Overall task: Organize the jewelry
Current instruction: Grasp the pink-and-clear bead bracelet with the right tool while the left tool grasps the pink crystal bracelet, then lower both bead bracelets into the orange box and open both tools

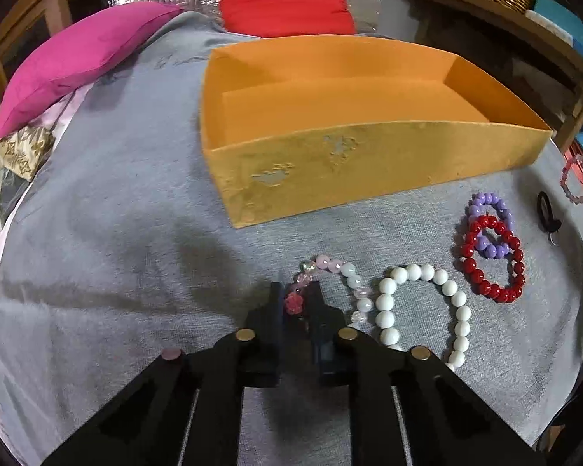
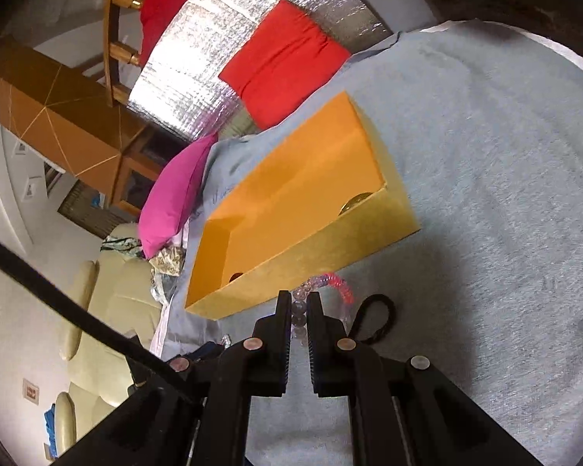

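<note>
Left gripper [image 1: 296,303] angled steeply down, pinching a pastel bead bracelet [image 1: 346,277]; right gripper [image 2: 299,306] clasps a clear bead strand [image 2: 300,316]; grey cloth [image 1: 116,233], orange box [image 1: 330,171] behind

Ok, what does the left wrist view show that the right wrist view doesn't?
Only the left wrist view: the white bracelet, the red bracelet lying over the purple bracelet, and the left gripper shut on the mixed pink bracelet.

Only the right wrist view: the right gripper shut on a clear bead bracelet.

Both: the orange box and grey cloth.
</note>
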`<state>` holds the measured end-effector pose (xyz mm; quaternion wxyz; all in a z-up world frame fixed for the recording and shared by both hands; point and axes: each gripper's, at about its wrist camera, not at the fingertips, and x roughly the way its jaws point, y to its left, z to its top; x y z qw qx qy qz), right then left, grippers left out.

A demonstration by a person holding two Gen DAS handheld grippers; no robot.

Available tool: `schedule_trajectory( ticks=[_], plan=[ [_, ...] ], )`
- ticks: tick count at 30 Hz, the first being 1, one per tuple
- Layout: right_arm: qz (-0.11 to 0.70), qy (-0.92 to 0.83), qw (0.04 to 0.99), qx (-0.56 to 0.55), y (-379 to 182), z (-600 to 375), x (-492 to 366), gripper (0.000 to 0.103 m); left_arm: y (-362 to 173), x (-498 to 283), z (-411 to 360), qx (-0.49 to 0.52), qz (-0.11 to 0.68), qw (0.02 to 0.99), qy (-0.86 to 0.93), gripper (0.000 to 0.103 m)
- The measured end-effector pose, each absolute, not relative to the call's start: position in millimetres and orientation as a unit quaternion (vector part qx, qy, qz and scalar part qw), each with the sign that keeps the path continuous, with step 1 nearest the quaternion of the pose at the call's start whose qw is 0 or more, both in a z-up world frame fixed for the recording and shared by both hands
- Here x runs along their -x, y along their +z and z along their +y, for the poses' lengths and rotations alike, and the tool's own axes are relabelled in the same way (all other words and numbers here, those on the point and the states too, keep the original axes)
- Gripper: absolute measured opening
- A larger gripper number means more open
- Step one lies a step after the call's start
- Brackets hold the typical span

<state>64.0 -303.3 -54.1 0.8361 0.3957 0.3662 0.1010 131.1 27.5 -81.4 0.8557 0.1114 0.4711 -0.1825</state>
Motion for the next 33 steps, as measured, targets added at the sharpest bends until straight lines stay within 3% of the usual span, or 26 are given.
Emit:
schedule_trajectory(
  ticks=[15, 26, 33],
  plan=[
    [0.349, 0.133, 0.845, -0.382, -45, -281, -69, 0.009, -32, -102, 50, -0.077, 0.413, 0.884, -0.204, 0.009],
    [0.298, 0.157, 0.865, -0.371, -24, -261, -73, 0.009, 20, -74, 26, -0.053, 0.331, 0.9, -0.278, 0.009],
    [0.256, 0.157, 0.877, -0.374, -8, -258, -86, 0.009, 47, -97, -3, -0.011, 0.299, 0.912, -0.281, 0.009]
  ],
)
